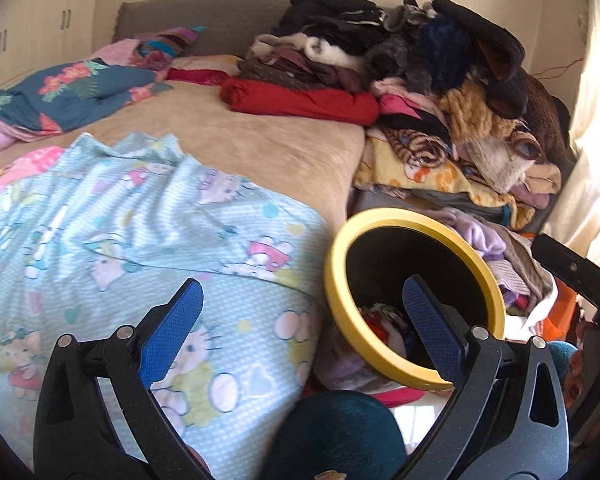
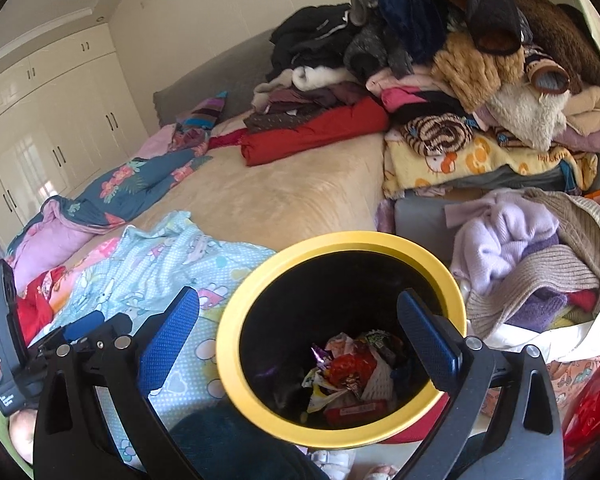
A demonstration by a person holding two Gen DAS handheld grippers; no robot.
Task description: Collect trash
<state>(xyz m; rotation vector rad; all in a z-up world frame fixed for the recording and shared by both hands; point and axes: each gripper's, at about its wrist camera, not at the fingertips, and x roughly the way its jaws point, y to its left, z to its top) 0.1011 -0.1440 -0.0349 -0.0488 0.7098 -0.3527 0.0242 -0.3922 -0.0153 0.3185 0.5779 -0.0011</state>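
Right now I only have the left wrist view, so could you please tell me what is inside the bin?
Observer: The bin holds crumpled wrappers, seen clearly from the right wrist.
Operator: Thank you. Is anything caught in the right gripper?
Observer: No, the right gripper is open and empty above the bin.
Operator: Is there anything just right of the bin?
Observer: Yes, a lilac sweater lies on clothes there.

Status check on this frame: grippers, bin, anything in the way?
Left gripper open, empty. Right gripper open, empty, above yellow-rimmed bin. Wrappers inside bin. Nothing blocking its mouth.
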